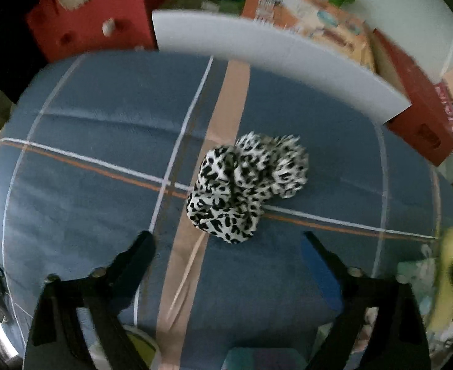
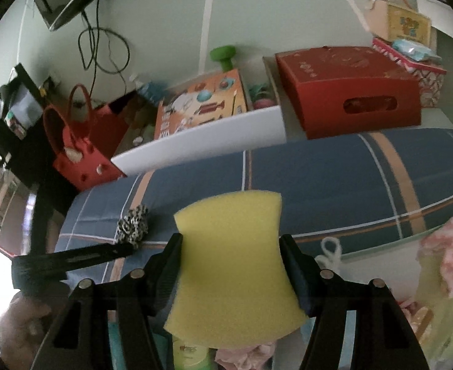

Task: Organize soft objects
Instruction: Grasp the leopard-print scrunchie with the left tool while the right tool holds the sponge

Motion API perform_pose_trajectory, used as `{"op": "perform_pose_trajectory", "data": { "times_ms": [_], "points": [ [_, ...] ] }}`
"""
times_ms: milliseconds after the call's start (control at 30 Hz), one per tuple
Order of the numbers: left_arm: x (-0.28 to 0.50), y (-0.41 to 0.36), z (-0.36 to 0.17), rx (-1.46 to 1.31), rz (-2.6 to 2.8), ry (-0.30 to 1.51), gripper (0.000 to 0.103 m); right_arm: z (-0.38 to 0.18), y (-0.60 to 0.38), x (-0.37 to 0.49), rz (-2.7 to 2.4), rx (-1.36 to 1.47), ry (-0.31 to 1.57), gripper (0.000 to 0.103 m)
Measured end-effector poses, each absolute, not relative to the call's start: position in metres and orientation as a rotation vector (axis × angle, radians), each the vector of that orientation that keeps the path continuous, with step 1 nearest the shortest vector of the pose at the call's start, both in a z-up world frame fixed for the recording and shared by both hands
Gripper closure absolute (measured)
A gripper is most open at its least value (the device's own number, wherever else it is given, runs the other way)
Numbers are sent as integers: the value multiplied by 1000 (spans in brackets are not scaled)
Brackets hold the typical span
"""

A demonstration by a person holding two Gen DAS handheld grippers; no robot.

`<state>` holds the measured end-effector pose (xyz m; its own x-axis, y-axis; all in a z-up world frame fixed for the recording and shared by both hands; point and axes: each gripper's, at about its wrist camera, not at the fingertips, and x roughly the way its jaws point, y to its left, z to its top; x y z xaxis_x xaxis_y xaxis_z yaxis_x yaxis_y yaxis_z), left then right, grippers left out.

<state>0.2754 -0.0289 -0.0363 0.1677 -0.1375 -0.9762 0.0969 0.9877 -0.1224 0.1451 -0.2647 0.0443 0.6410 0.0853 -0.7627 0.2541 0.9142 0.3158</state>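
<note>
**Two soft things to sort**

Your right gripper (image 2: 231, 254) squeezes the yellow sponge (image 2: 231, 265) at its waist. Your left gripper (image 1: 226, 243) hangs wide open, empty, over the spotted scrunchie (image 1: 245, 186) on the blue cushion (image 1: 87, 141). It's light and squishy, so pinch its puffy middle.

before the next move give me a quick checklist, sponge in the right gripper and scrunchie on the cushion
1. Right gripper shut on the sponge: ok, both pads press its sides and it pinches in at the waist.
2. Sponge clear of the cushion: ok, it looks lifted.
3. Left gripper empty: ok, jaws apart with nothing between them.
4. Scrunchie lined up with the left gripper: ok, just ahead of the tips, untouched.
5. Scrunchie free of clutter: ok, lying alone on the cushion.
6. Drop spot for the sponge: cannot tell.
</note>
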Motion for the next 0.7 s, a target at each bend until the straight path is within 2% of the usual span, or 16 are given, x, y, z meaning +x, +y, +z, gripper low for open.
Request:
{"op": "perform_pose_trajectory", "data": {
  "times_ms": [133,333,467,500,600,700],
  "points": [
    [282,-34,-51,-19,-152,1418,27,45,-269,142,-105,425,873,37],
    [293,-35,-52,10,-153,1432,28,42,-268,144,-99,427,882,37],
    [299,-34,-57,15,-137,1427,35,41,-267,144,-97,426,884,37],
    [300,-35,-57,16,-141,1423,38,41,-267,144,-97,426,886,37],
    [300,-45,-53,34,-172,1411,57,38,-268,145,-98,427,900,37],
    [299,-49,-53,54,-184,1405,68,37,-267,144,-93,427,906,37]
  ]
}}
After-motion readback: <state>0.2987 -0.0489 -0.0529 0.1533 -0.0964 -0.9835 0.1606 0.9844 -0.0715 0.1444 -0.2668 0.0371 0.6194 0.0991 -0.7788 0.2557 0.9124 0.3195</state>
